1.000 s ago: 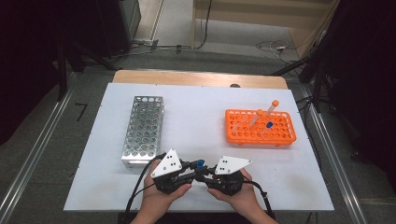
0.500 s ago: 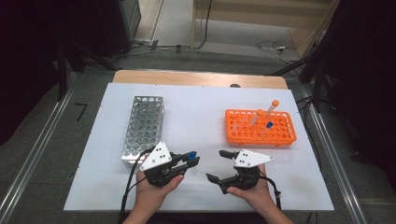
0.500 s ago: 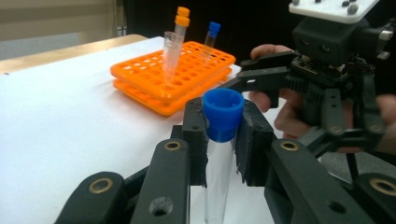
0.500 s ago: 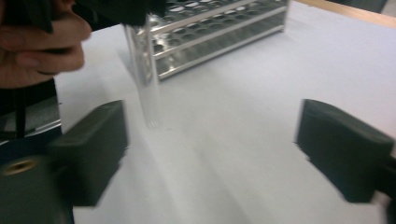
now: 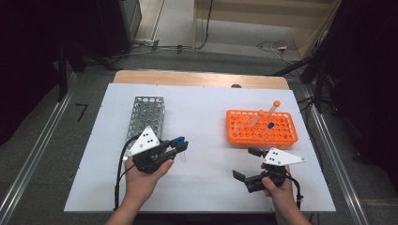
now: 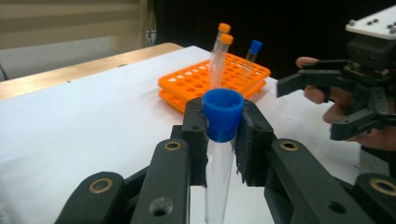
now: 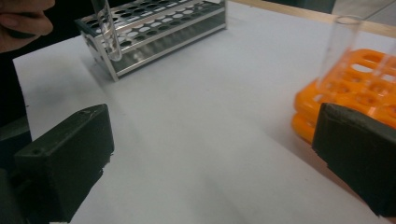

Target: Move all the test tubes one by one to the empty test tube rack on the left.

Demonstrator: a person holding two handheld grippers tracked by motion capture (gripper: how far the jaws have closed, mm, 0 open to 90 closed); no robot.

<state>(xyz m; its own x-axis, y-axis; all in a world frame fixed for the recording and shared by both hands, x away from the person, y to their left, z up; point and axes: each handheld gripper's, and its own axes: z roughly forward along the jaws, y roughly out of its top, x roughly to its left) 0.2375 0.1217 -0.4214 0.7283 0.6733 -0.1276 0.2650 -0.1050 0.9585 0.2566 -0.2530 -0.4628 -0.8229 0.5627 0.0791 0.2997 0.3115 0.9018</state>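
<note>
In the left gripper view, the lower length of the clear tube [image 6: 218, 172] runs off the bottom edge, and its blue cap [image 6: 223, 114] is partly covered by the jaw pads on both sides. The right gripper [image 6: 327, 100] is cut by the right edge there. In the right gripper view, the held tube [image 7: 108, 32] loses its top at the upper edge; the orange rack [image 7: 355, 88] is cropped at right and partly masked by a jaw. The metal rack [image 5: 143, 117] in the high view is partly hidden behind the left gripper's plate.
</note>
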